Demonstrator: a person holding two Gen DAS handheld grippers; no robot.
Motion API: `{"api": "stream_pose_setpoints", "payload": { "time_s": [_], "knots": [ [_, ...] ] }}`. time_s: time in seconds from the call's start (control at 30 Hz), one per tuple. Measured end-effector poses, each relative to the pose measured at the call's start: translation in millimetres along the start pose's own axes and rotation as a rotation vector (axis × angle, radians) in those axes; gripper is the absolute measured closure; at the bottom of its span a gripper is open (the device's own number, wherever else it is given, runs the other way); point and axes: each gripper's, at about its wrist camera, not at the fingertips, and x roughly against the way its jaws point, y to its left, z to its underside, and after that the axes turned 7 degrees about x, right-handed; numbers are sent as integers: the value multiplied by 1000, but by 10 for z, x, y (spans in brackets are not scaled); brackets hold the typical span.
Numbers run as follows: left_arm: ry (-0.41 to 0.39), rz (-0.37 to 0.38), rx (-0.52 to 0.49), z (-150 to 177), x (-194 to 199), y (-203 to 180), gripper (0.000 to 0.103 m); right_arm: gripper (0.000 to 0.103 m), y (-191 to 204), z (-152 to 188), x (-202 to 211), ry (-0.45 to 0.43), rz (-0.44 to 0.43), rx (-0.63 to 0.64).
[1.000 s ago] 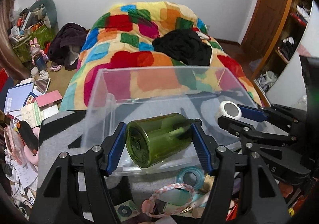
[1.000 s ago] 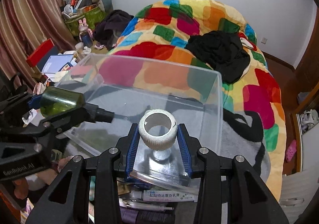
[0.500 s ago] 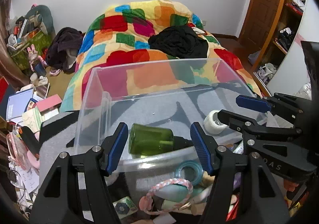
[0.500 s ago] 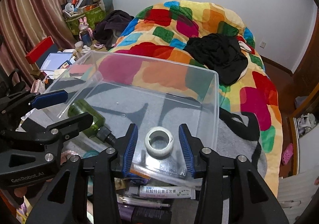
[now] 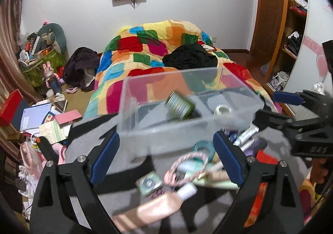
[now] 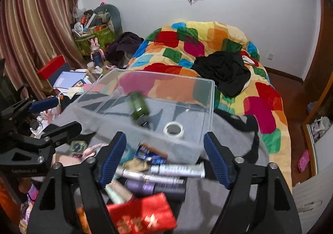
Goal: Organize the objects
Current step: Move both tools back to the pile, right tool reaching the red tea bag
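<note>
I see the left gripper (image 5: pixel 166 157) and right gripper (image 6: pixel 164 159) spread wide and empty, jaws having just opened. The green bottle (image 6: pixel 139 106) and tape roll (image 6: pixel 173 129) are inside the clear bin (image 6: pixel 205 96), bottle left of tape.

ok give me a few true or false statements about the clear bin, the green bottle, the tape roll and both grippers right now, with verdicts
1. The green bottle lies inside the clear plastic bin. True.
2. The white tape roll is clamped in the right gripper. False: it rests on the bin floor, and the jaws, which have just been opening, stand wide with nothing between them.
3. The left gripper is shut on the bottle. False: its jaws have just been opening and stand wide apart, with the bottle loose in the bin.
4. A red packet lies in the clutter outside the bin, nearer the camera than the bin in the right wrist view. True.
5. The bin is empty. False: it holds the bottle and tape roll.
</note>
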Motion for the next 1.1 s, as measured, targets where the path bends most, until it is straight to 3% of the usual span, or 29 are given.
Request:
{"api": "stream_pose_setpoints", "payload": {
  "time_s": [0.23, 0.4, 0.47, 0.57, 0.73, 0.97, 1.1],
  "knots": [
    [77, -8, 35, 438, 2, 177, 10, 25, 232, 435, 146, 32, -46, -29],
    [106, 59, 82, 689, 64, 132, 10, 25, 210, 751, 239, 64, -64, -92],
    [104, 77, 53, 754, 90, 2, 10, 25, 152, 870, 286, 80, -72, -126],
    [75, 22, -38, 829, 109, -204, 10, 25, 106, 998, 325, 99, -54, -142],
    [97, 10, -101, 941, 91, -337, 10, 25, 83, 1214, 268, 158, 5, -122],
    [103, 36, -126, 1027, 152, -456, 11, 25, 69, 1181, 150, 167, -26, -124],
    [110, 79, -120, 1016, 106, -578, 11, 25, -9, 1026, 115, 137, 48, -96]
  ]
}}
